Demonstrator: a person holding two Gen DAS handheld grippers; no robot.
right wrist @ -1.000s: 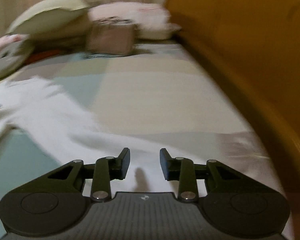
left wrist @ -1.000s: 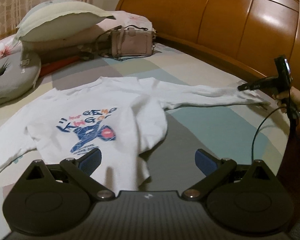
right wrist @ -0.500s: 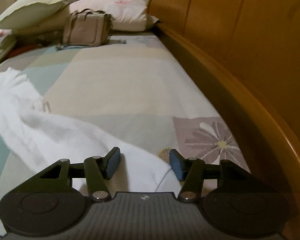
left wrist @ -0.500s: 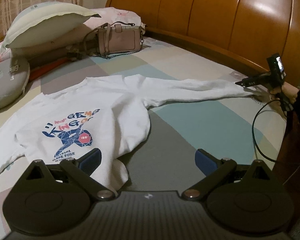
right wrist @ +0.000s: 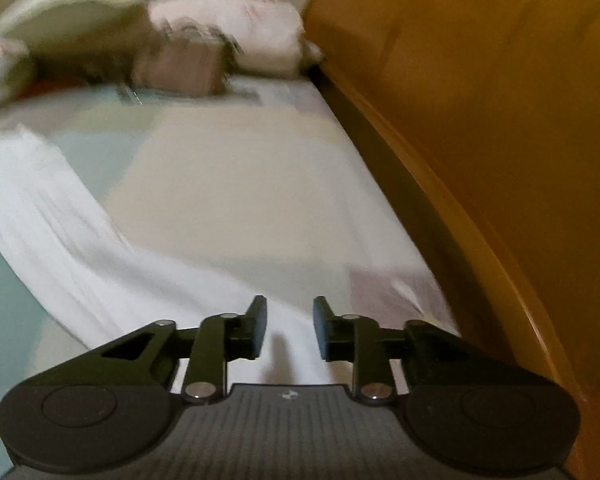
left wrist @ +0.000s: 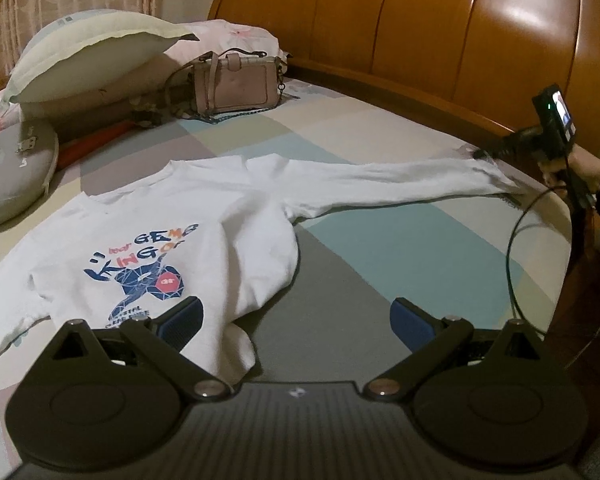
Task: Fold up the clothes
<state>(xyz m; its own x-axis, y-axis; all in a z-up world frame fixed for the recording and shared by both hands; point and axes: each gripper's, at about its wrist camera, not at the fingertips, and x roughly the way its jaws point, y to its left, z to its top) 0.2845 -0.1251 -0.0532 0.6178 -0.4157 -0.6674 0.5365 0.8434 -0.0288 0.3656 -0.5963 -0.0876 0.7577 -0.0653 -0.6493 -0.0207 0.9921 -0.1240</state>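
Lying face-up mid-frame on the bed (left wrist: 420, 248): white shirt (left wrist: 148, 240), one sleeve (left wrist: 388, 184) stretched to right edge. R gripper (right wrist: 286, 328) sits at the cuff, jaws part-spread w/ cloth between, not pinched. L gripper (left wrist: 296, 320) hovers over hem, jaws wide, holding nothing. Looks like spread/flatten stage, or sleeve fold abt to go; can't settle which. Bag (left wrist: 236, 84), pillows upper left.

Dim warm light is glaring off the headboard (left wrist: 440, 36); my right view is smearing with motion blur, and edges are bending fisheye-style.
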